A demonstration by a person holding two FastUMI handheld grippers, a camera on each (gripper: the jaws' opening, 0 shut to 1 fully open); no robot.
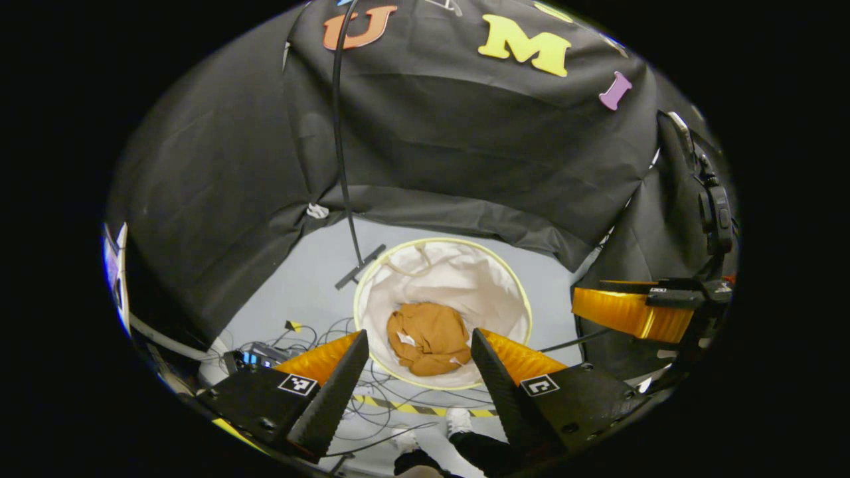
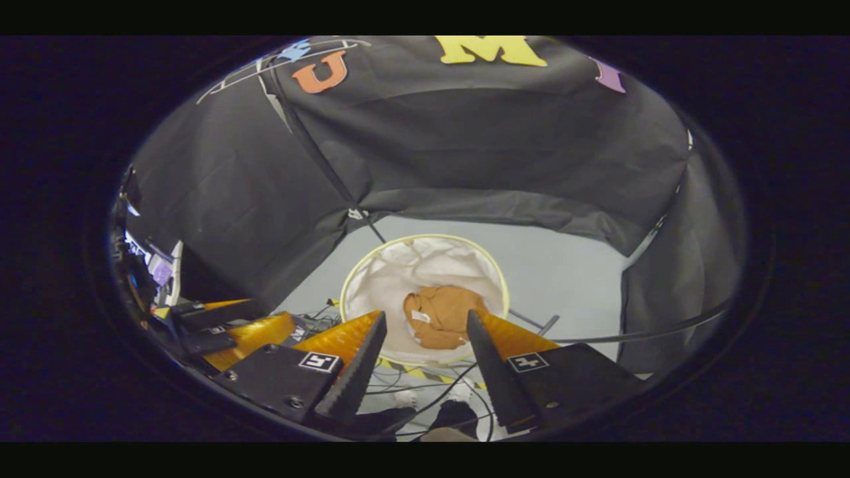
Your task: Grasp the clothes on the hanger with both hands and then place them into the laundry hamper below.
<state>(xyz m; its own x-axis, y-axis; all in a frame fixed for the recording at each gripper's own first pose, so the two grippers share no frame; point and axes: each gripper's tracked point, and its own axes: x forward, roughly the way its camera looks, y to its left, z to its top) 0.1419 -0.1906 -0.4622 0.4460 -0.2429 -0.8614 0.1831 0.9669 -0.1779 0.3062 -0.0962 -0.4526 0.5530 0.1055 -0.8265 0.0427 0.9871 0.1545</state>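
Already lying crumpled in the laundry hamper [image 1: 443, 265] — the clothes [image 1: 428, 337], a brown heap on the white lining, nearer the rim closest to the person. Hanging above and looking down: left tool [image 1: 418, 368], fingers apart and gripping nothing; right tool [image 2: 425, 352], likewise spread and empty. Sitting straight ahead between both sets of fingers, with no clear long axis to the bundle — just a rumpled mound. Judging neither hand nearer by much. Showing at the right of the left gripper view, the other tool, level alongside. Looking finished, with nothing left but pulling clear of the hamper on the floor [image 1: 312, 279].
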